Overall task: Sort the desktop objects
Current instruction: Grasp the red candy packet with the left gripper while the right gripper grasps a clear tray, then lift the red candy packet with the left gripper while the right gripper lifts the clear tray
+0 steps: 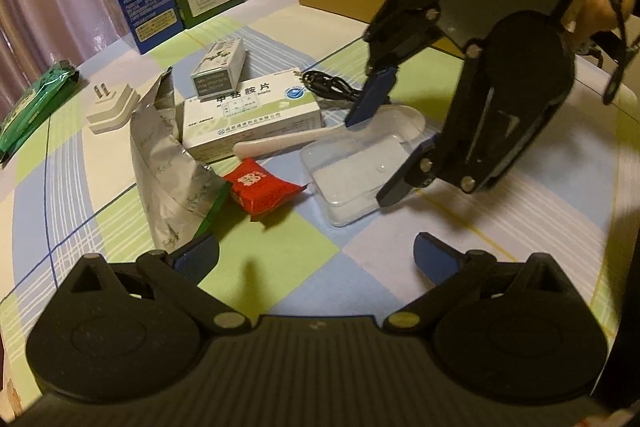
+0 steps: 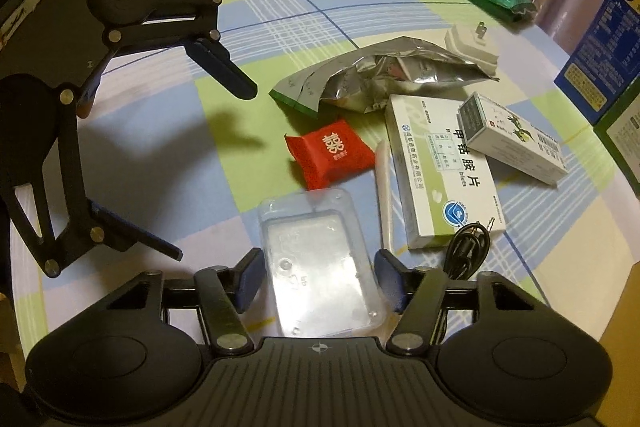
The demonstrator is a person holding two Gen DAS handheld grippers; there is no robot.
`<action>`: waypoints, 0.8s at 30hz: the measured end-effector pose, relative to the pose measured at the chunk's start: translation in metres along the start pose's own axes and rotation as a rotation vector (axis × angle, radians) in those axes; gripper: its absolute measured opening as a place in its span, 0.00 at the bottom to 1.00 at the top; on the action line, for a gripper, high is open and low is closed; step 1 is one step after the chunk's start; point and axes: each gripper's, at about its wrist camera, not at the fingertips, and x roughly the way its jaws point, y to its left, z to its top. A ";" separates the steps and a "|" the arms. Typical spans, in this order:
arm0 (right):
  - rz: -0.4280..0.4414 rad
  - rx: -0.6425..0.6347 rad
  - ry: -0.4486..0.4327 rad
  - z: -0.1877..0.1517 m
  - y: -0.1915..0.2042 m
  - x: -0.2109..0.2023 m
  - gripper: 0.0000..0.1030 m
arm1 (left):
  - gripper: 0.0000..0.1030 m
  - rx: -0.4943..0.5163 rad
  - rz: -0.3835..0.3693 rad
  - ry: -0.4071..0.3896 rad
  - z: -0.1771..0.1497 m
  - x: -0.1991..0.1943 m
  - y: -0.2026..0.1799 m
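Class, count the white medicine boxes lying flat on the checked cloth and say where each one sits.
2. The large medicine box lies beside the white spoon. The small medicine box rests on top of the large one. Others may hide under the foil bag.
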 end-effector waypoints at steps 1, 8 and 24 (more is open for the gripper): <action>-0.001 0.005 -0.002 -0.001 0.001 -0.001 0.54 | 0.99 -0.009 0.007 0.002 0.000 0.001 0.001; -0.003 0.073 -0.002 -0.012 0.005 -0.009 0.53 | 0.91 -0.127 0.052 0.007 0.007 0.005 0.009; -0.080 0.312 -0.016 -0.048 -0.006 -0.044 0.53 | 0.64 -0.344 0.132 0.030 0.030 0.034 0.017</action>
